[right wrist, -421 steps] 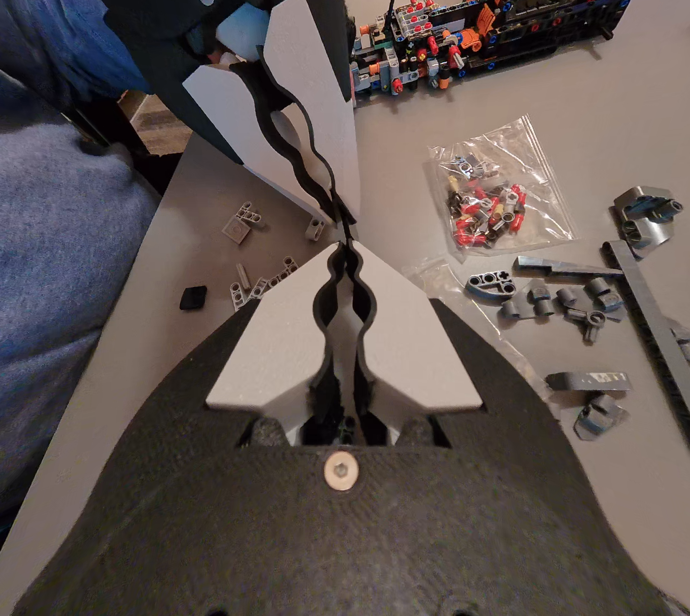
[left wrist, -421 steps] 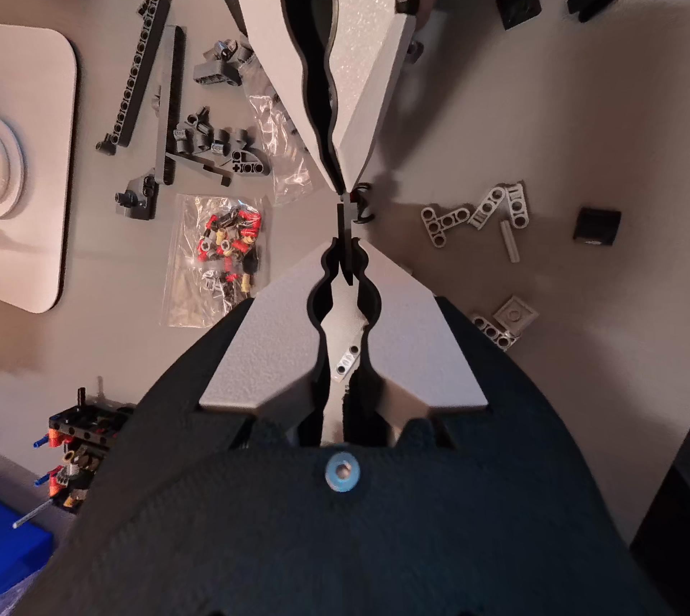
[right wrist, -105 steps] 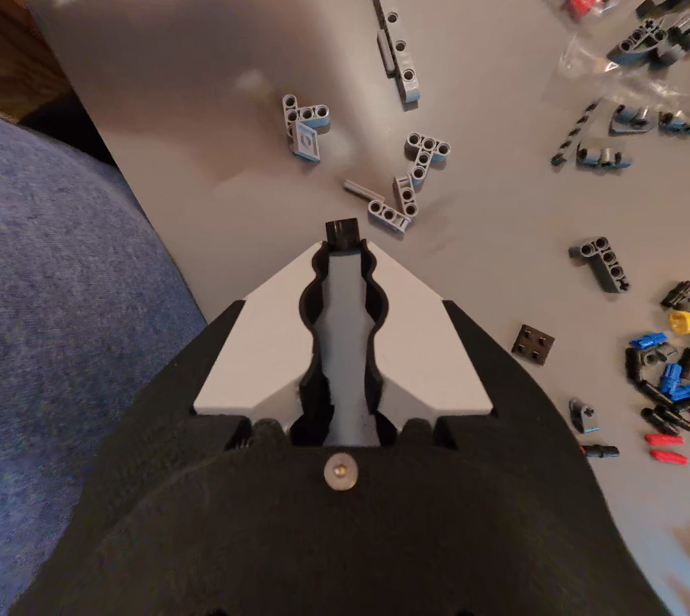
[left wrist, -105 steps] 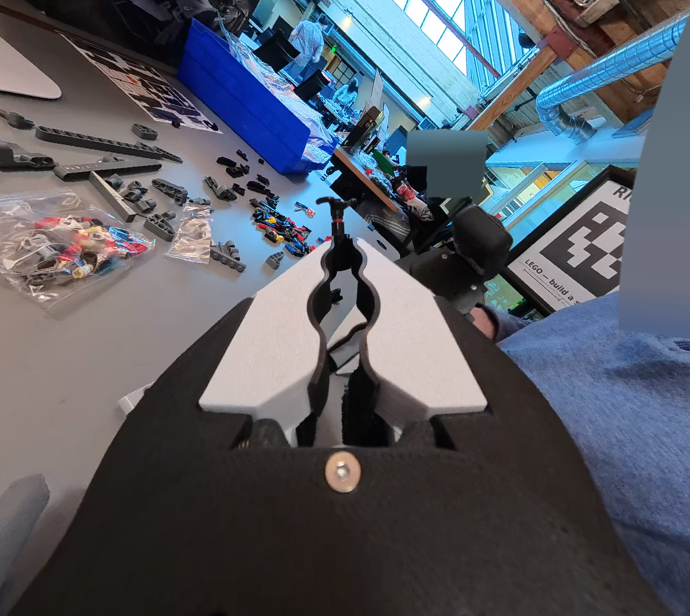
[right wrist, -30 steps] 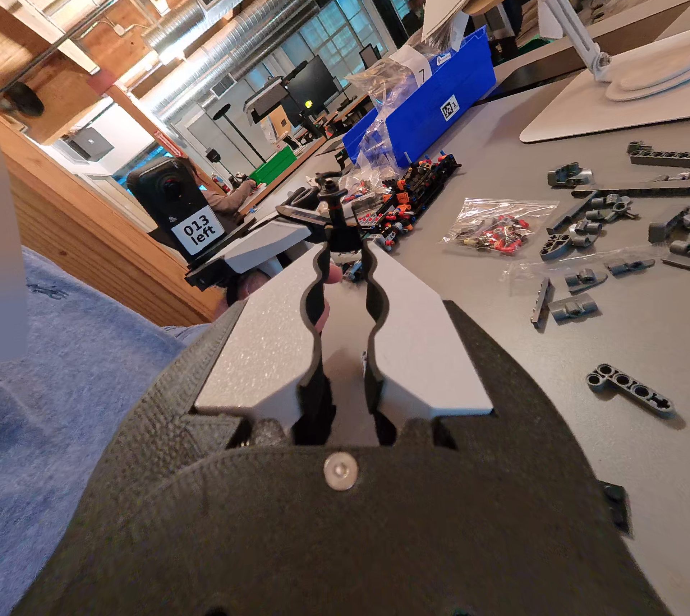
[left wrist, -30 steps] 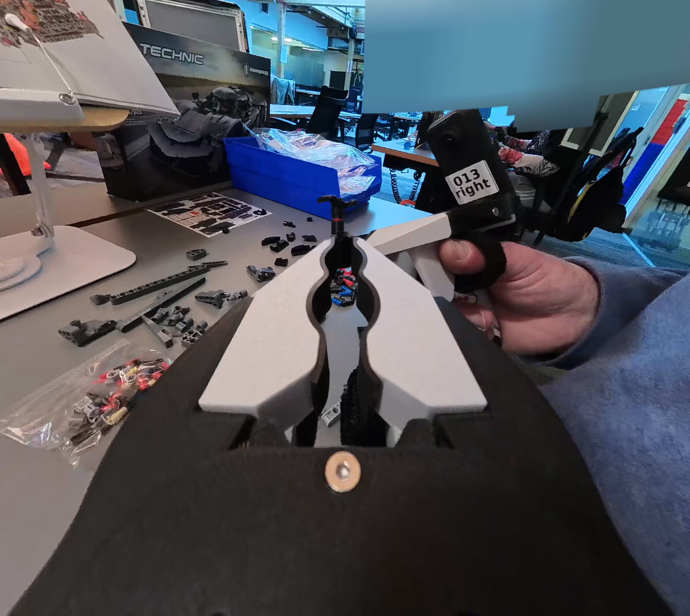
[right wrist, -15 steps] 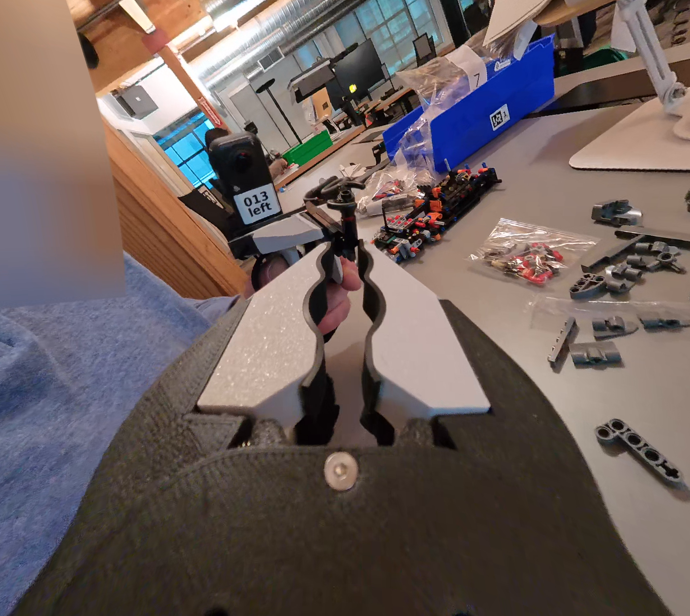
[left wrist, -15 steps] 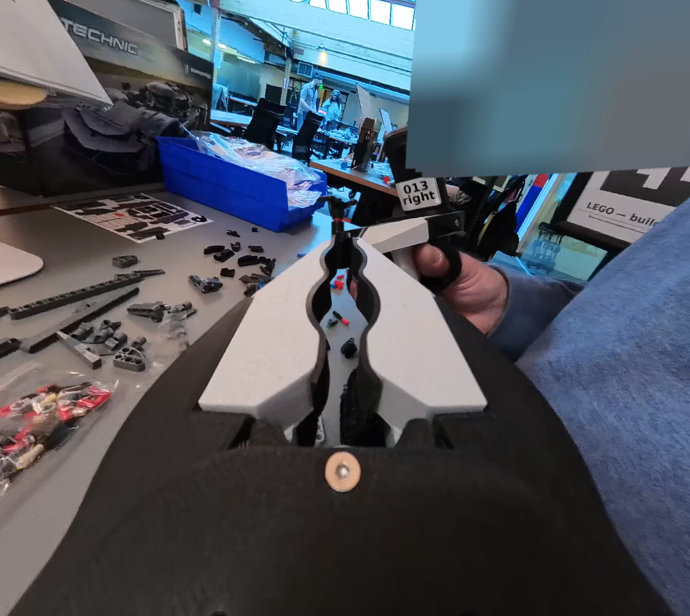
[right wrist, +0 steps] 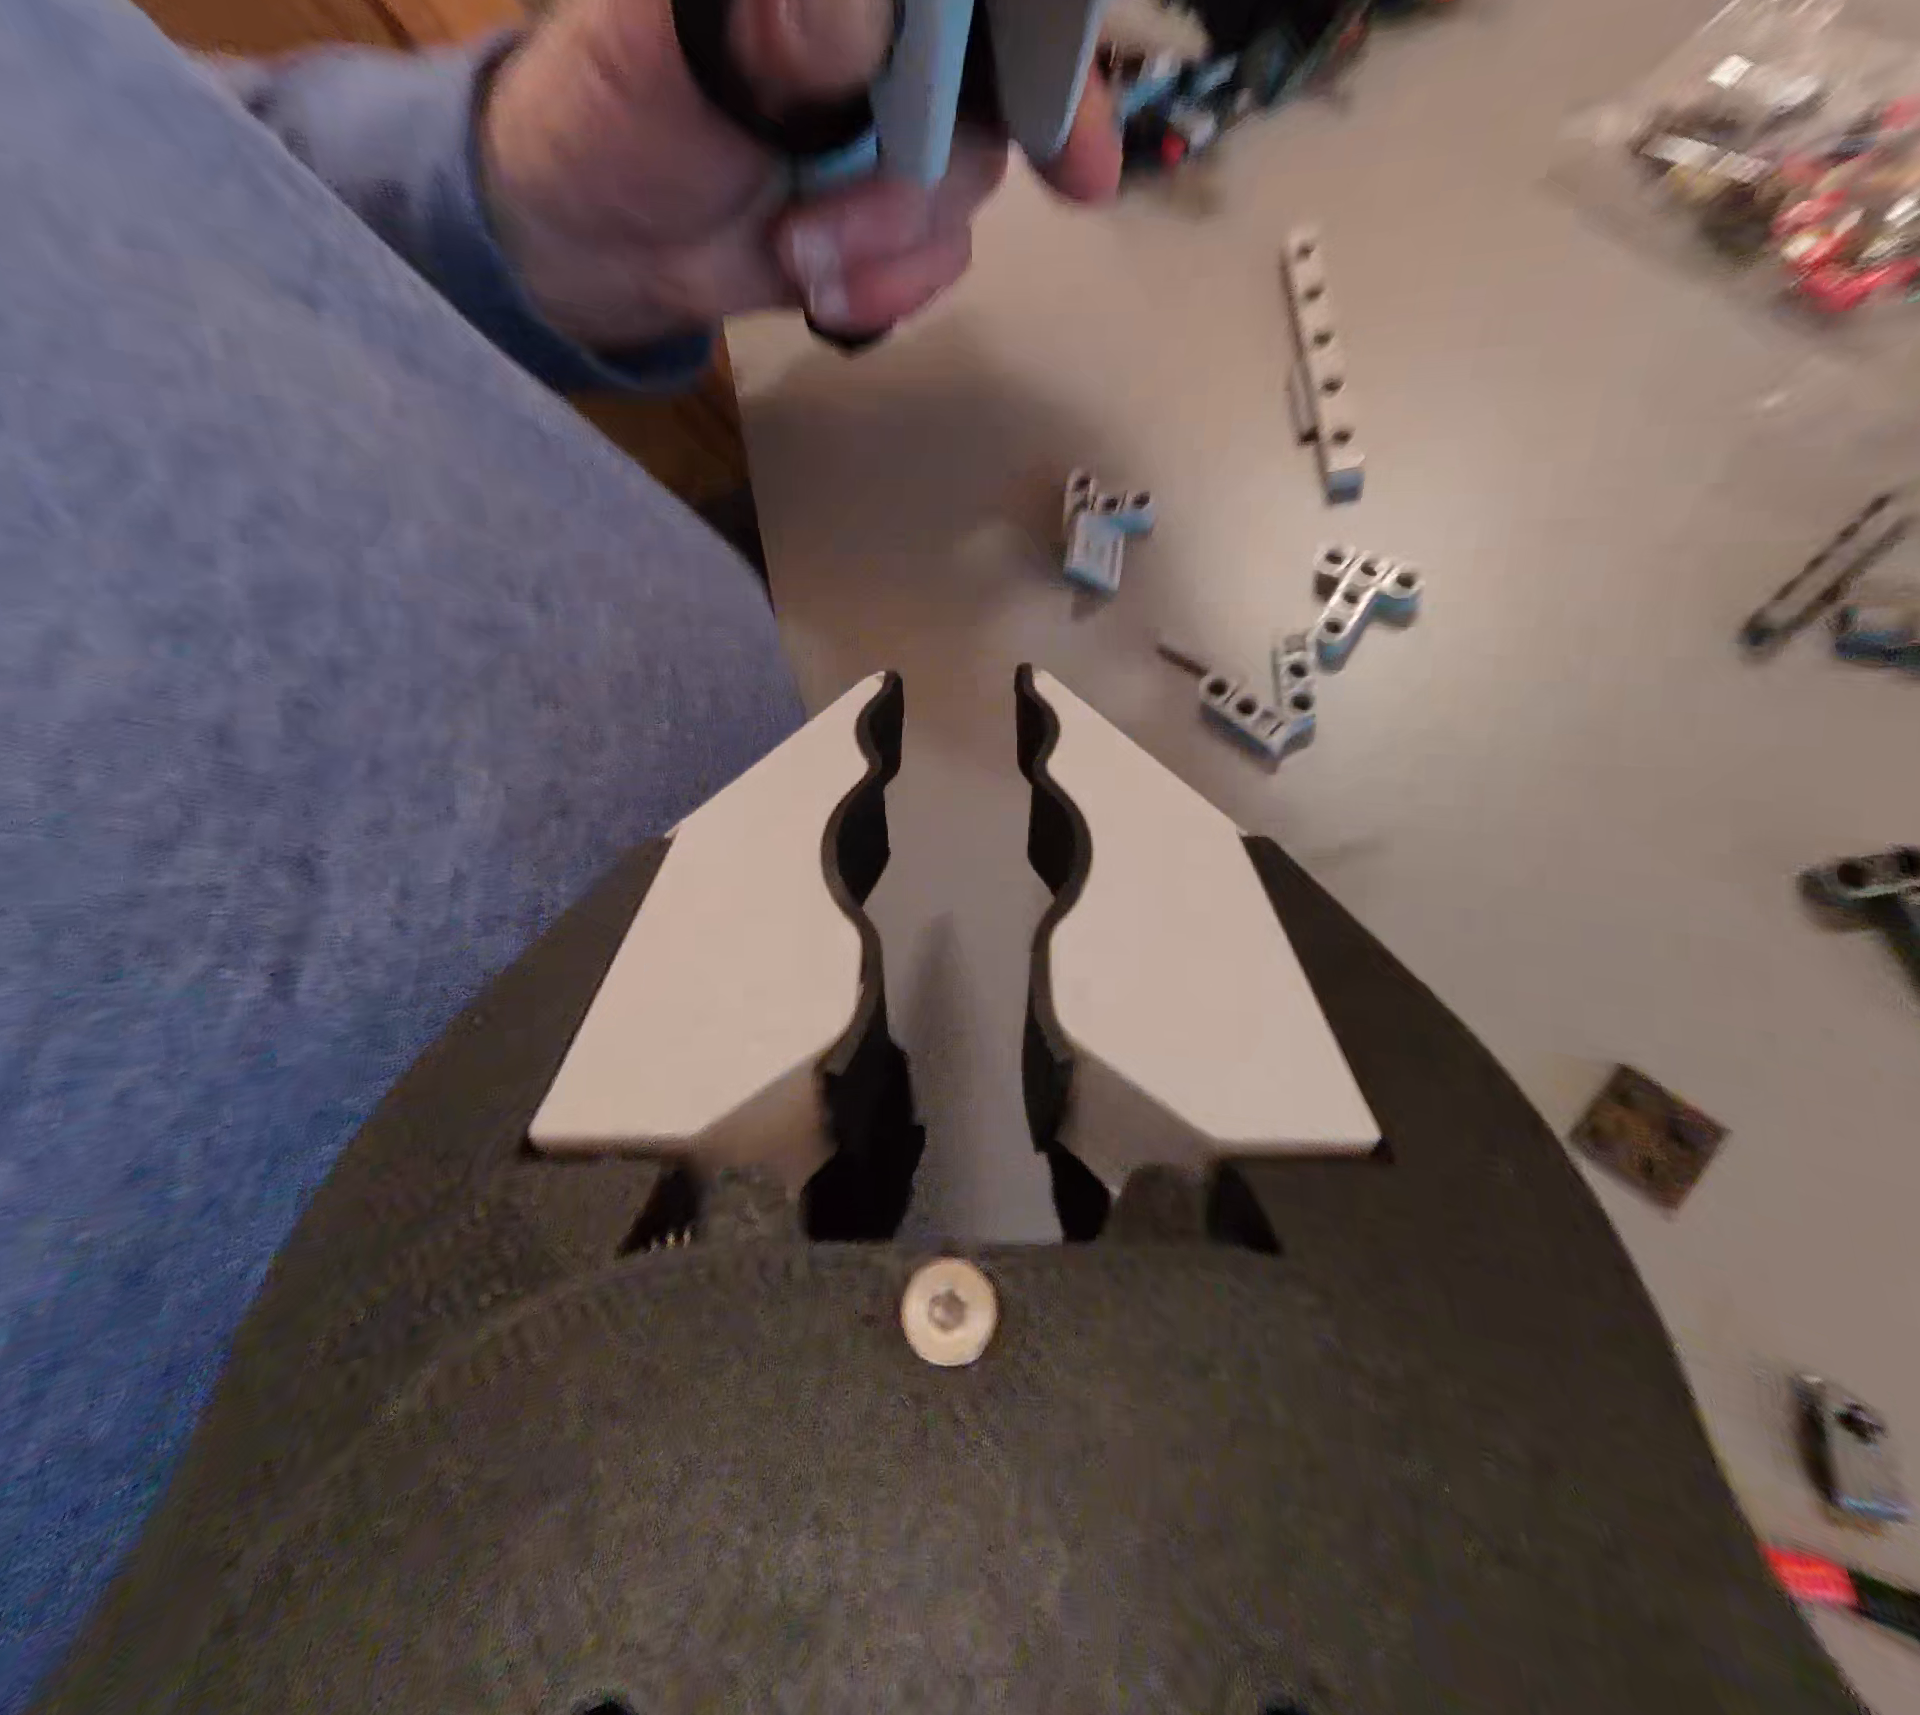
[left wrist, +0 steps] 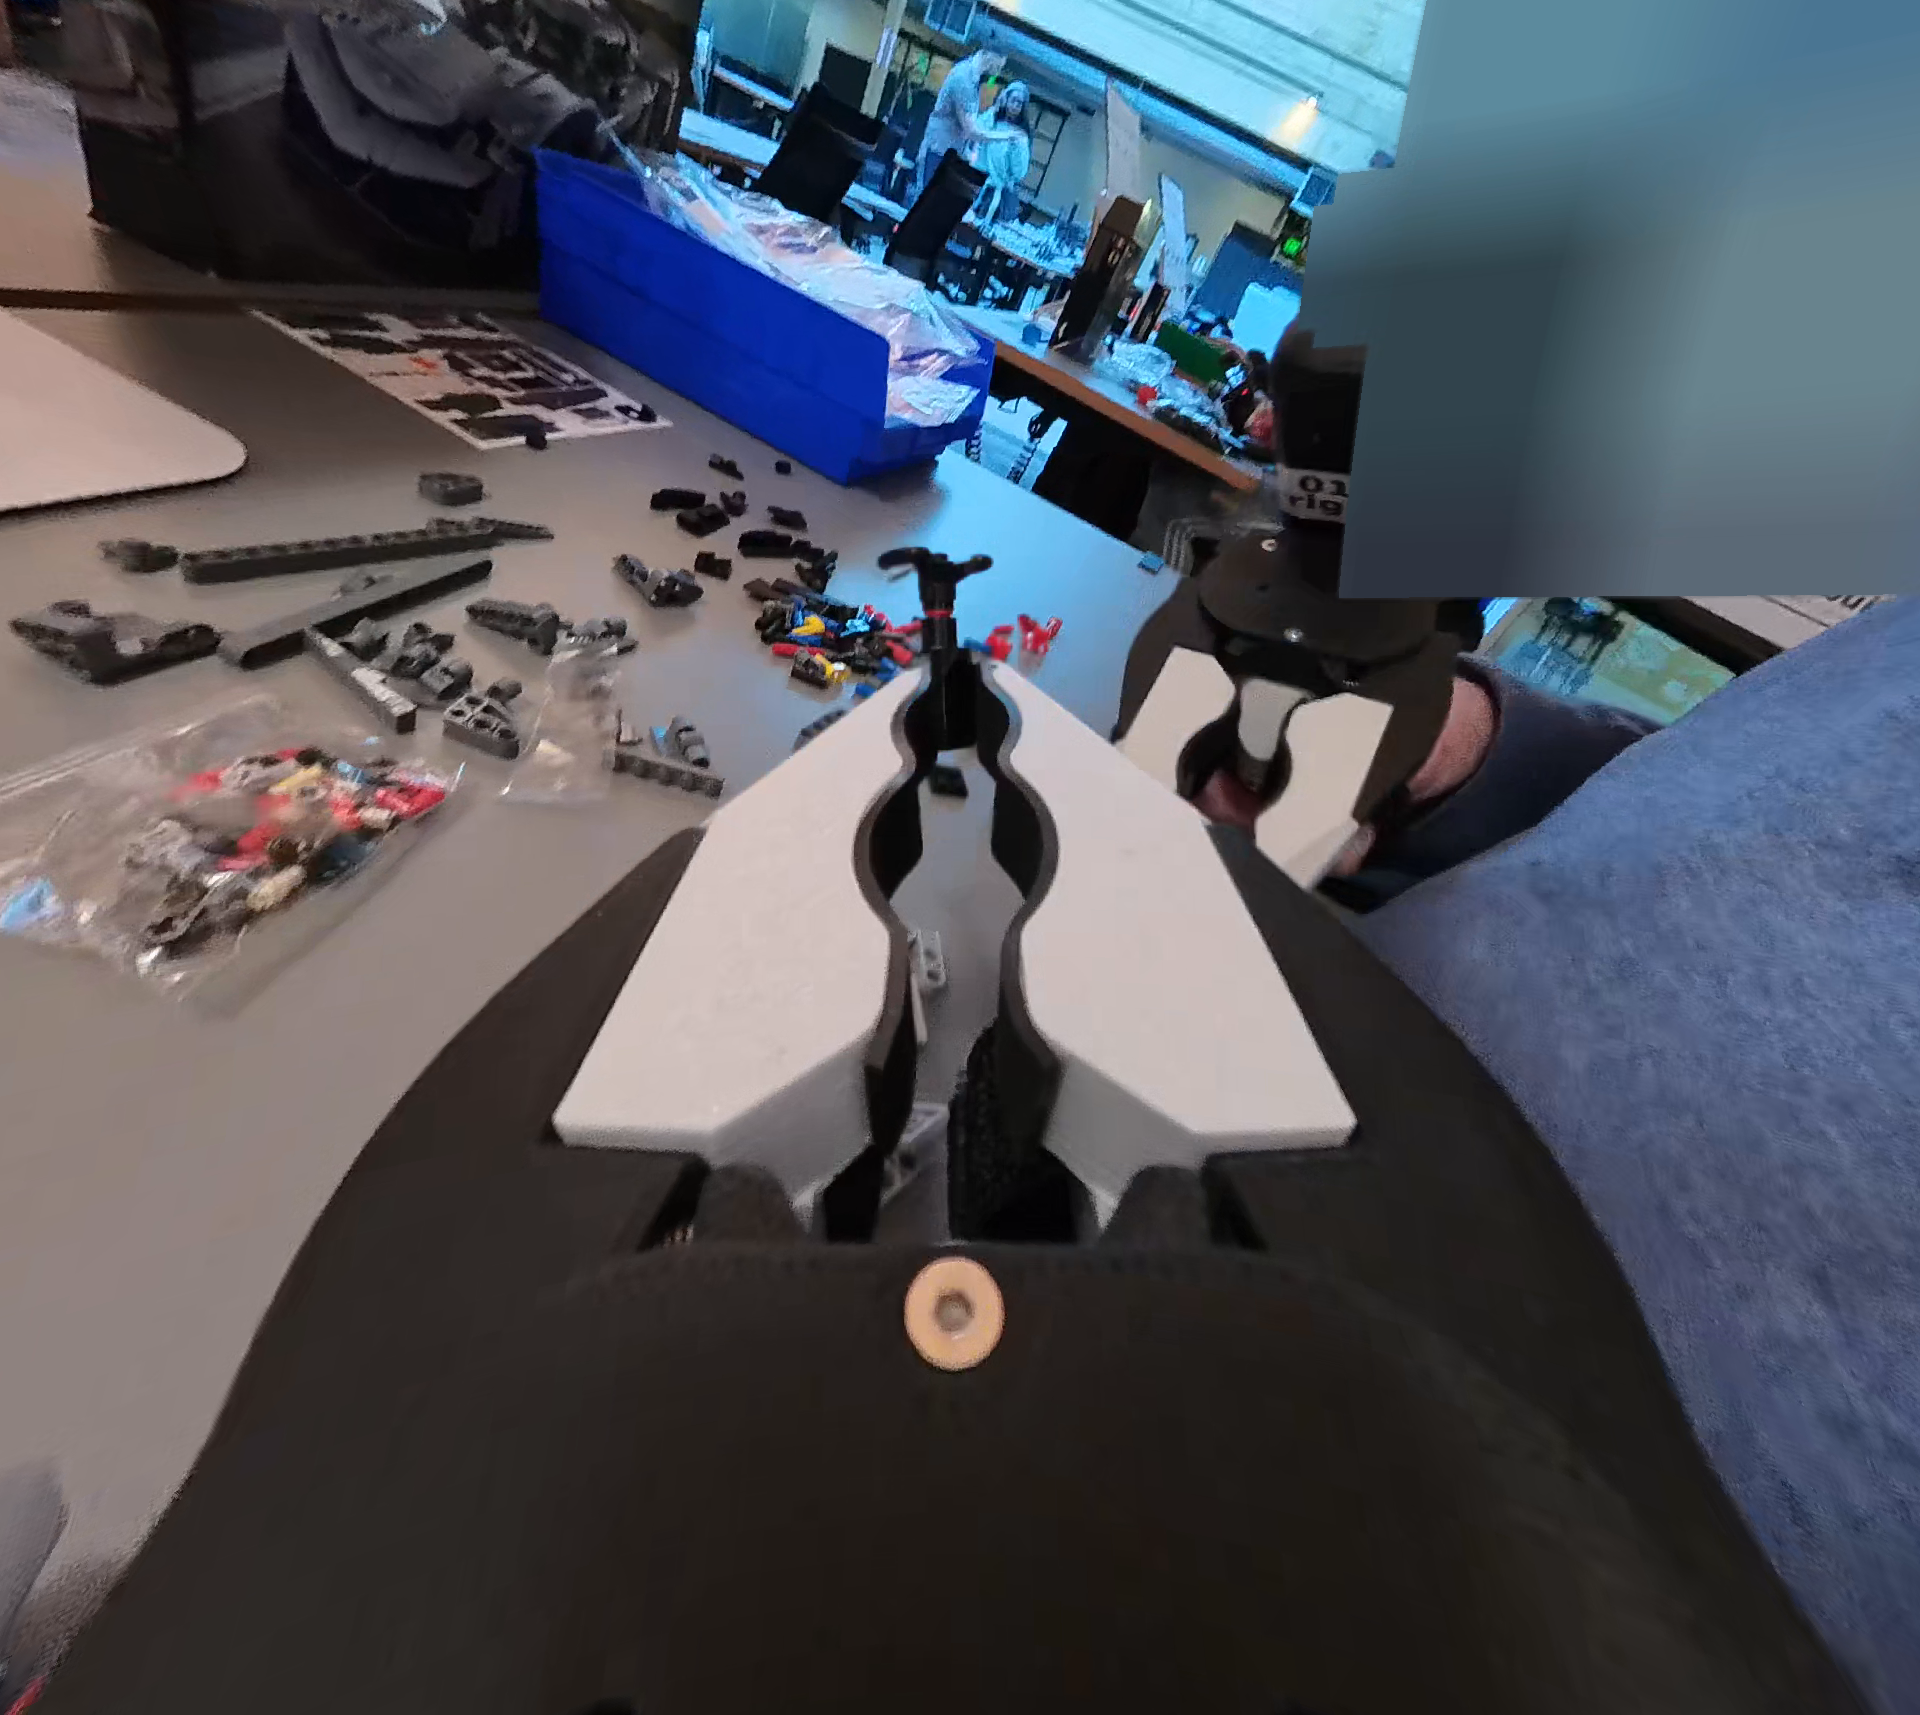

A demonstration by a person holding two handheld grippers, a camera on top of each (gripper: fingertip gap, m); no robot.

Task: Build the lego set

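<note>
Grey table (right wrist: 1507, 335): left gripper (left wrist: 951, 678) jaws clamped on upright black pin assembly (left wrist: 938, 626); right gripper (right wrist: 956, 694) jaws apart, empty, nearer grey angle beams (right wrist: 1304, 652), lying ahead-right.

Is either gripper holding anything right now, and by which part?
The left gripper pinches a small black piece by its lower stem. The right gripper is open and empty.

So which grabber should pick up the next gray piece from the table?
Probably the right gripper. Its jaws are open and empty, pointing down at the table near the light gray angled beams. The left gripper is busy, shut on a small black piece with a red ring.
</note>
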